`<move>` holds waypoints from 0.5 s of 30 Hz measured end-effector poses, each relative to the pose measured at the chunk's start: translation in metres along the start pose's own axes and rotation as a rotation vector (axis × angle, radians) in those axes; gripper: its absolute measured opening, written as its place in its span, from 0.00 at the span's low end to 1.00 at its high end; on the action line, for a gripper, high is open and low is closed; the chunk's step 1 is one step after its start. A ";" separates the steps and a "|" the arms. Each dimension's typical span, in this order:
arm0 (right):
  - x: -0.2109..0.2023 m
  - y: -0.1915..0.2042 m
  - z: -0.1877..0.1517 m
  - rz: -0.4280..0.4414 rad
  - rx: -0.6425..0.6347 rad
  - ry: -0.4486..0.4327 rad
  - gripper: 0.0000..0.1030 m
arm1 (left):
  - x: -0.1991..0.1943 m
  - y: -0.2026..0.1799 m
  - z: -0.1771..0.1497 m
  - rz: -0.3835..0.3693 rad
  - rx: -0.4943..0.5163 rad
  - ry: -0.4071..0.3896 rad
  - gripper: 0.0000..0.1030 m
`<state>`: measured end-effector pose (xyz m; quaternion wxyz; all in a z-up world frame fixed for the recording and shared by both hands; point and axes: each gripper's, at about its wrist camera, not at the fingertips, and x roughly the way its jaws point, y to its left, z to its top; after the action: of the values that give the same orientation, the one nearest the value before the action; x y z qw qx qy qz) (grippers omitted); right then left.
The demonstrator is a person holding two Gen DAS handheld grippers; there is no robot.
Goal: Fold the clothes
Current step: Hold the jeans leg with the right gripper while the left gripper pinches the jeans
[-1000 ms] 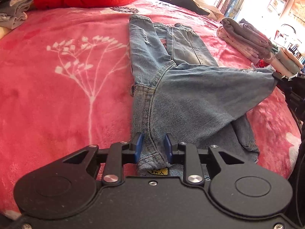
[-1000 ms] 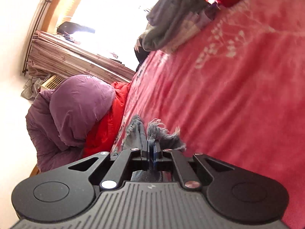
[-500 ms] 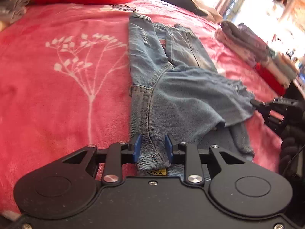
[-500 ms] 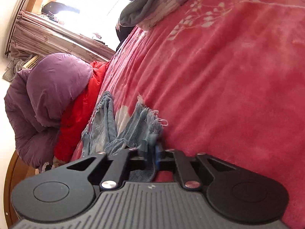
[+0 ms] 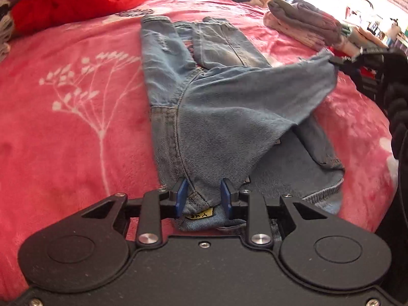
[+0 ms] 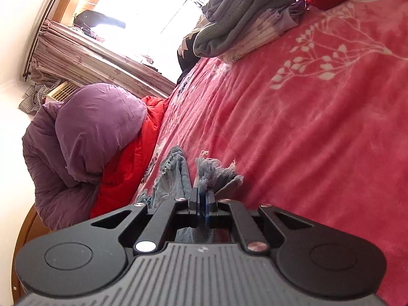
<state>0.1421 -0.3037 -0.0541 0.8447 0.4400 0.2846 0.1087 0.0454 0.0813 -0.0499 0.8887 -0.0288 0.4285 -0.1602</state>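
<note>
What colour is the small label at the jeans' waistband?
Yellow label with dark lettering; left wrist view shows it best.

Faded, frayed denim jeans (image 5: 224, 117); fleecy plush red blanket (image 5: 76, 132); matt black plastic gripper (image 5: 204, 196), bright metal screws

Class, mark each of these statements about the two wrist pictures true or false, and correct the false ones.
1. The faded blue denim jeans lie on a pink blanket with white branch prints. True.
2. The right tool is shut on a frayed hem of the jeans. True.
3. The left tool hangs clear of the jeans. False: denim at the waistband sits between its blue pads.
4. A folded grey garment lies on the blanket. True.
5. The bunched red fabric covers the jeans. False: it lies apart, beyond them.
</note>
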 end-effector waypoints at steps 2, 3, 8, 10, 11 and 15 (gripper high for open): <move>0.003 0.005 0.005 -0.004 -0.013 -0.002 0.06 | -0.012 0.014 0.001 -0.053 -0.084 -0.038 0.26; 0.005 0.007 0.007 -0.006 -0.014 -0.002 0.06 | -0.021 0.022 0.003 -0.083 -0.139 -0.074 0.26; 0.009 0.018 0.015 -0.014 -0.040 0.016 0.06 | -0.044 0.052 0.006 -0.110 -0.302 -0.216 0.23; 0.011 0.020 0.016 -0.021 -0.047 0.022 0.06 | -0.039 0.045 0.006 -0.107 -0.268 -0.177 0.21; 0.012 0.020 0.016 -0.024 -0.048 0.025 0.06 | -0.035 0.039 0.006 -0.096 -0.233 -0.151 0.21; 0.016 0.019 0.017 -0.041 -0.049 0.035 0.06 | -0.008 0.019 0.000 -0.055 -0.113 0.005 0.21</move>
<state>0.1659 -0.2970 -0.0371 0.8523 0.4111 0.3056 0.1060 0.0455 0.1013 -0.0481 0.8799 -0.0904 0.4380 -0.1604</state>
